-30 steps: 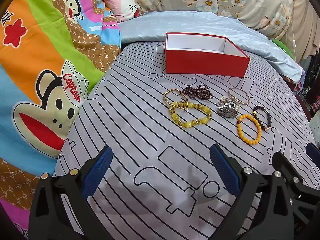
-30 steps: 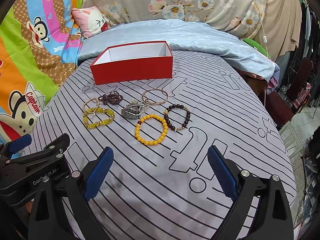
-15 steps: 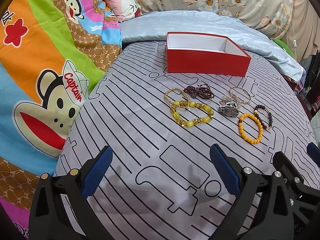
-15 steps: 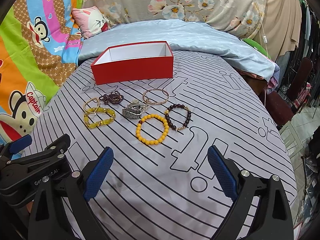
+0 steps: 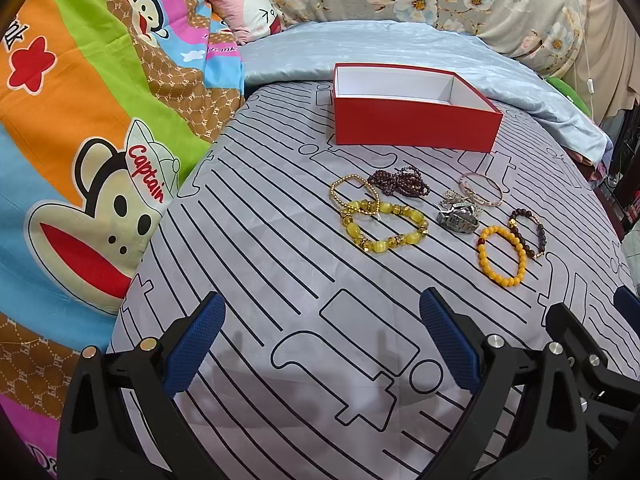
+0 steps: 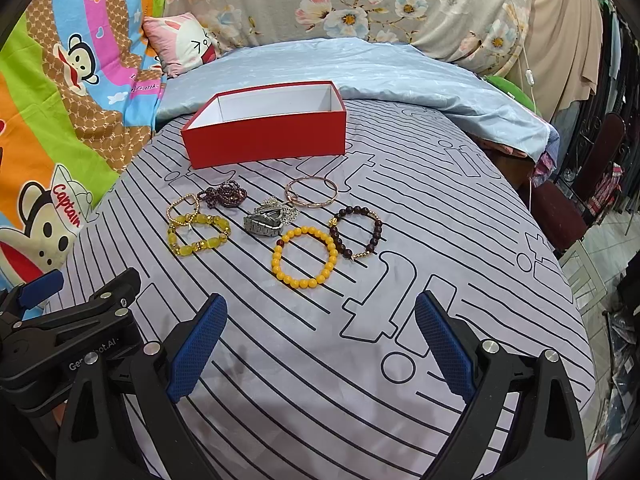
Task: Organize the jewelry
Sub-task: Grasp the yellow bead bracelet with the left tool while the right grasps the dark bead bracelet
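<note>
An open, empty red box [image 5: 416,124] [image 6: 268,136] stands at the far side of the grey striped bedsheet. In front of it lie several bracelets: a yellow stone one [image 5: 384,228] [image 6: 198,234], a thin gold bead one [image 5: 354,192], a dark purple bead bundle [image 5: 398,182] [image 6: 224,196], a silver watch [image 5: 458,218] [image 6: 266,222], a rose-gold bangle [image 5: 482,188] [image 6: 312,194], an orange bead one [image 5: 502,256] [image 6: 304,252] and a dark brown one [image 5: 528,232] [image 6: 358,232]. My left gripper [image 5: 322,334] and right gripper [image 6: 318,338] are open, empty, short of the jewelry.
A cartoon monkey blanket [image 5: 80,140] lies on the left. A light blue quilt [image 6: 360,68] and floral pillows [image 6: 360,4] are behind the box. The bed's edge drops off on the right, with a chair [image 6: 580,184] beyond it.
Both grippers have crept slightly forward; the jewelry and box sit a little lower in view. Nothing was grasped or moved.
</note>
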The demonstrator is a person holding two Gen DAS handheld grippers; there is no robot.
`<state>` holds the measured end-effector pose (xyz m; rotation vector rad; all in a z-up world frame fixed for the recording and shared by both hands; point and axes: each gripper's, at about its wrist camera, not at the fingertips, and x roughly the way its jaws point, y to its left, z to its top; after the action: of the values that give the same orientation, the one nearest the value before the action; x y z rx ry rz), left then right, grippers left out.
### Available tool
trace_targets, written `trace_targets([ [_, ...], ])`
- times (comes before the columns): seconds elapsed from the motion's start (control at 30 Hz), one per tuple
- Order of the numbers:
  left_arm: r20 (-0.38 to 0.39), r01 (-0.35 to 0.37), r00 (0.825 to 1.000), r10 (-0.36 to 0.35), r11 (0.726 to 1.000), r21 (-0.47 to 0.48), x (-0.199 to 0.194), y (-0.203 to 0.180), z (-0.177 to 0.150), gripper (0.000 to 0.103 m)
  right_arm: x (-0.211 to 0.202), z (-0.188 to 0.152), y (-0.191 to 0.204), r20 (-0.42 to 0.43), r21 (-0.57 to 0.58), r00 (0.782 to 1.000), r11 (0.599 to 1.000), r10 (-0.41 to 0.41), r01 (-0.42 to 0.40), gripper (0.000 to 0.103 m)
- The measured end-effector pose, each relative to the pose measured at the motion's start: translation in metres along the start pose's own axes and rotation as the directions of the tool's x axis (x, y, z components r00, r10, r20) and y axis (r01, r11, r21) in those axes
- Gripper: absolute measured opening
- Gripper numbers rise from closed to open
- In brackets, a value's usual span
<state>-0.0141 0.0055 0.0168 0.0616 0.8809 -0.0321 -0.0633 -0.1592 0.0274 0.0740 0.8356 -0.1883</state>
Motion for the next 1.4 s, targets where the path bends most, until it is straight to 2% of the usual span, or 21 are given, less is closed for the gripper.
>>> trace_targets([
  [0.47, -0.023, 0.027, 0.999, -0.027, 1.000, -0.002, 0.010, 0.004, -0.003, 0.096, 0.007, -0.003, -0.001, -0.012, 0.007, 1.000, 1.000, 0.008, -0.008, 0.093],
  [0.73, -0.060, 0.025, 0.998, -0.028, 0.998, -0.058, 0.036, 0.019, 0.007, 0.096, 0.023, -0.002, -0.012, -0.037, 0.027, 0.999, 1.000, 0.003, -0.002, 0.093],
  [1.03, -0.088, 0.048, 0.995, -0.055, 0.996, -0.079, 0.078, 0.010, 0.033, 0.095, 0.050, 0.007, -0.024, -0.067, 0.047, 0.998, 0.999, -0.003, 0.006, 0.093],
  [1.13, -0.103, 0.048, 0.993, -0.055, 0.996, -0.077, 0.093, 0.005, 0.039, 0.085, 0.060, 0.013, -0.030, -0.075, 0.058, 0.997, 0.998, -0.010, 0.014, 0.093],
  [1.2, -0.118, 0.054, 0.991, -0.063, 0.996, -0.076, 0.101, 0.003, 0.042, 0.075, 0.067, 0.018, -0.035, -0.076, 0.068, 0.997, 0.998, -0.013, 0.018, 0.093],
  [1.27, -0.121, 0.054, 0.991, -0.063, 0.995, -0.079, 0.107, 0.002, 0.044, 0.073, 0.074, 0.024, -0.039, -0.073, 0.074, 0.997, 0.997, -0.018, 0.023, 0.093],
  [1.4, -0.111, 0.064, 0.991, -0.071, 0.996, -0.067, 0.108, 0.000, 0.048, 0.062, 0.090, 0.039, -0.045, -0.070, 0.078, 0.997, 0.997, -0.022, 0.027, 0.092],
])
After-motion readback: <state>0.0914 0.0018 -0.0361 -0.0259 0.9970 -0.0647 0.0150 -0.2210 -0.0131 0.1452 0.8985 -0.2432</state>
